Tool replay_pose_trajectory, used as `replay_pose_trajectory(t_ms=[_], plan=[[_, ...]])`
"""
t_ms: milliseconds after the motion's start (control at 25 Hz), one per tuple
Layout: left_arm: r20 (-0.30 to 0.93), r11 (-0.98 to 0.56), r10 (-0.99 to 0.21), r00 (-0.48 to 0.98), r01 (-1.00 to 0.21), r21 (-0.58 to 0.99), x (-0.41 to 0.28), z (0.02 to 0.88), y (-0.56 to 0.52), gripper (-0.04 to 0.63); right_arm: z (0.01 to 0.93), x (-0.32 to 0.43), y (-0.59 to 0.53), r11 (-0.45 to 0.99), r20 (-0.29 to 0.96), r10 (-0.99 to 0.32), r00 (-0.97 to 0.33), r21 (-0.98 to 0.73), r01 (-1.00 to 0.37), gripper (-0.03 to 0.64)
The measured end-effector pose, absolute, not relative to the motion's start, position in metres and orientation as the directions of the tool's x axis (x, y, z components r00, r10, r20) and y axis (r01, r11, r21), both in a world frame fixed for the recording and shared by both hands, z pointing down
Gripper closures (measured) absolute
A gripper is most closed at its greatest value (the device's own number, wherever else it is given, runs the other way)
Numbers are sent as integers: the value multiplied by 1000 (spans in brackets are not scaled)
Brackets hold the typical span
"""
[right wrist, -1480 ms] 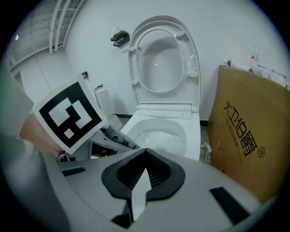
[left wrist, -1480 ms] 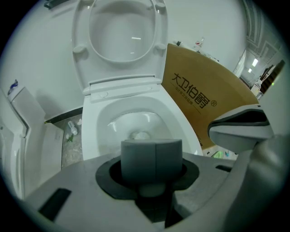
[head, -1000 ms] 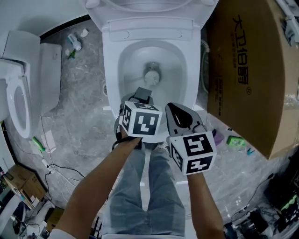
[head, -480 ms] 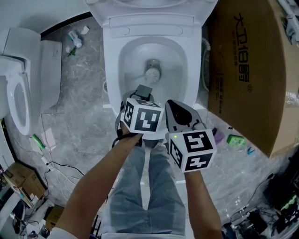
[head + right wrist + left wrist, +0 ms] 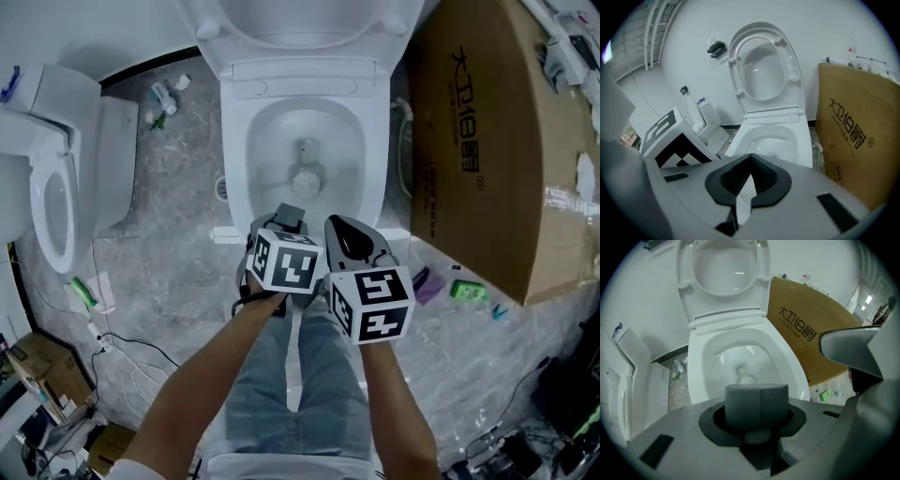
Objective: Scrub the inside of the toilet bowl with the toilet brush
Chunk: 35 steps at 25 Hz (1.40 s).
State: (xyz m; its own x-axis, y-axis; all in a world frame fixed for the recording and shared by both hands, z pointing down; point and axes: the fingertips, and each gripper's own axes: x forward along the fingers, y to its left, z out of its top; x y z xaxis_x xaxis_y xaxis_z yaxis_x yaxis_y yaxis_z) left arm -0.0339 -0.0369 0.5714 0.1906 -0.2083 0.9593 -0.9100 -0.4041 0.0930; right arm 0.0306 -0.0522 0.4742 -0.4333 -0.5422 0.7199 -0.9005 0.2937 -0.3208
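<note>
A white toilet (image 5: 234,141) stands with its lid up, and its bowl is also in the left gripper view (image 5: 698,362) and the right gripper view (image 5: 797,140). My left gripper (image 5: 281,225) hangs over the bowl's near rim, shut on the grey round handle (image 5: 757,399) of the toilet brush. A white round brush head (image 5: 305,180) (image 5: 746,379) sits low in the bowl; the shaft is hidden behind the gripper. My right gripper (image 5: 352,239) (image 5: 747,180) is beside the left one, shut with nothing in it.
A tall cardboard box (image 5: 487,141) stands close on the toilet's right. A second white toilet (image 5: 47,197) is at the left. Bottles (image 5: 161,98), cables (image 5: 122,347) and small green and purple items (image 5: 466,291) lie on the grey floor. The person's jeans (image 5: 291,375) are below.
The head view has pulled back, showing more of the lid. Both grippers have drawn slightly back from the bowl, and the brush head sits nearer the bowl's front.
</note>
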Motion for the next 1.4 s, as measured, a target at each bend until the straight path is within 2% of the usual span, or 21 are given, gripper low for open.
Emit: replay_pose_trajectory(t_ms=[480, 1000, 1400], plan=[[926, -363, -295, 236, -924, 120, -38, 471, -26, 439, 388, 36, -41, 300, 705, -576, -413, -288, -909, 614], [816, -345, -502, 285, -932, 114, -49, 309, -22, 439, 256, 23, -35, 362, 606, -671, -428, -236, -902, 615], [680, -335, -665, 308, -937, 97, -67, 202, -25, 439, 171, 22, -29, 402, 497, -752, -434, -176, -899, 615]])
